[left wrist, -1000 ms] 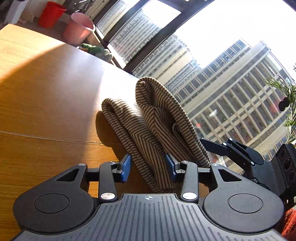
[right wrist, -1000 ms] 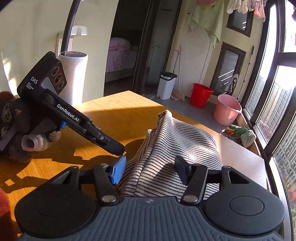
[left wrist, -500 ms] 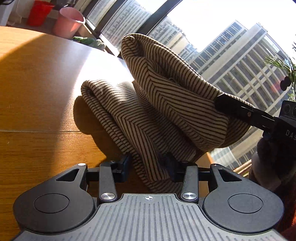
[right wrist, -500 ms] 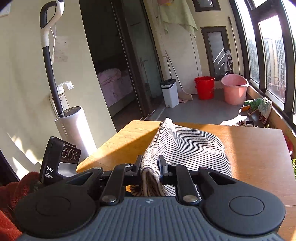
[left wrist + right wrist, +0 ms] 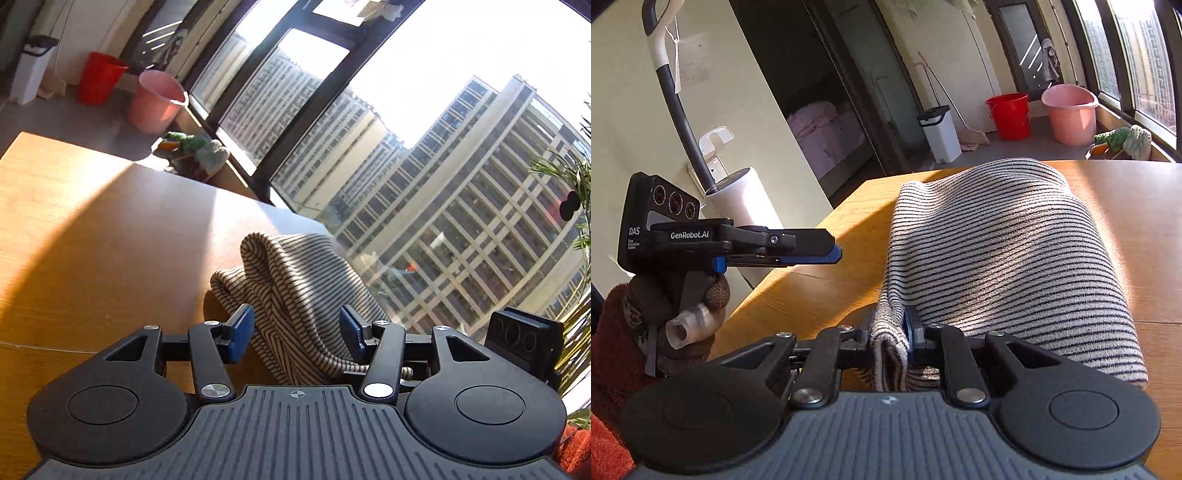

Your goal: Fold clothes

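Note:
A striped black-and-white garment [image 5: 1004, 258] lies folded in a thick roll on the wooden table [image 5: 1145, 206]. My right gripper [image 5: 890, 332] is shut on the garment's near edge, low over the table. In the left wrist view the same garment [image 5: 295, 288] lies between and beyond the blue pads of my left gripper [image 5: 295, 332], which is open and holds nothing. The left gripper also shows in the right wrist view [image 5: 827, 253], to the left of the garment and apart from it.
The table's far edge runs near a window wall [image 5: 295, 122]. A red bucket [image 5: 1010, 114], a pink bucket [image 5: 1071, 112] and a white bin [image 5: 942, 133] stand on the floor beyond. A white cylinder with a vacuum handle [image 5: 746, 199] stands left of the table.
My left gripper has opened and let go of the garment, then drawn back from it. The lifted fold has come down onto the table. My right gripper stays shut on the garment's edge.

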